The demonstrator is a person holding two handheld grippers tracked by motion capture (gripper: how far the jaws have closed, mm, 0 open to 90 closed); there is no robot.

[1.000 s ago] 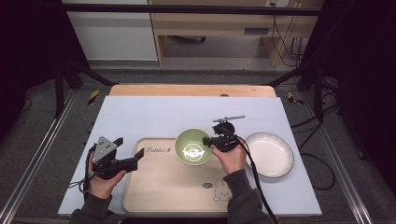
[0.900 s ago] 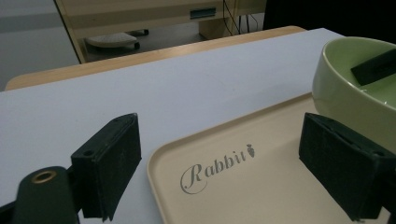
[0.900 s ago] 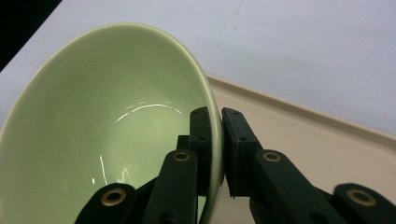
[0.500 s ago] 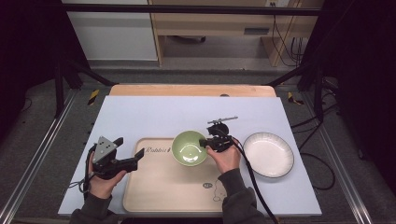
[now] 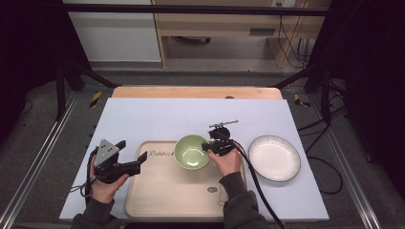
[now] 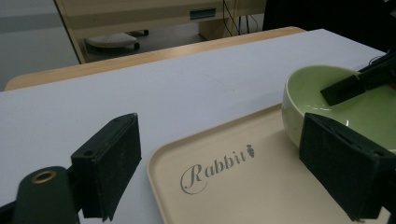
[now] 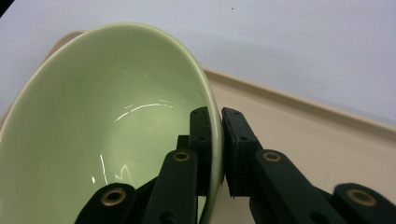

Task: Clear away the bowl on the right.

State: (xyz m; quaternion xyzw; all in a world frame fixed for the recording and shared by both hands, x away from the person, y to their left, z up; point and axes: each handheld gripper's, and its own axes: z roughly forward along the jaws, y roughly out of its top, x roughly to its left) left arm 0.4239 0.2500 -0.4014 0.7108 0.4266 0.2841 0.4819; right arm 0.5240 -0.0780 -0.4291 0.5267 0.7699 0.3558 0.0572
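A pale green bowl (image 5: 191, 151) is over the far part of the beige tray (image 5: 162, 193), which has "Rabbit" printed on it. My right gripper (image 5: 208, 146) is shut on the bowl's right rim, one jaw inside and one outside; up close the green bowl (image 7: 107, 130) has its rim pinched in the right gripper (image 7: 215, 122). My left gripper (image 5: 142, 158) stands open at the tray's left edge, holding nothing. From the left gripper (image 6: 224, 163) I see the bowl (image 6: 341, 100) to the right, over the tray (image 6: 243, 186).
A white plate (image 5: 274, 158) with a dark rim lies on the white table sheet (image 5: 157, 117) right of the tray. The wooden table edge (image 5: 196, 92) runs along the far side. Black frame bars and cables surround the table.
The right gripper has carried the bowl to the left, farther over the tray. The left gripper has stayed where it was.
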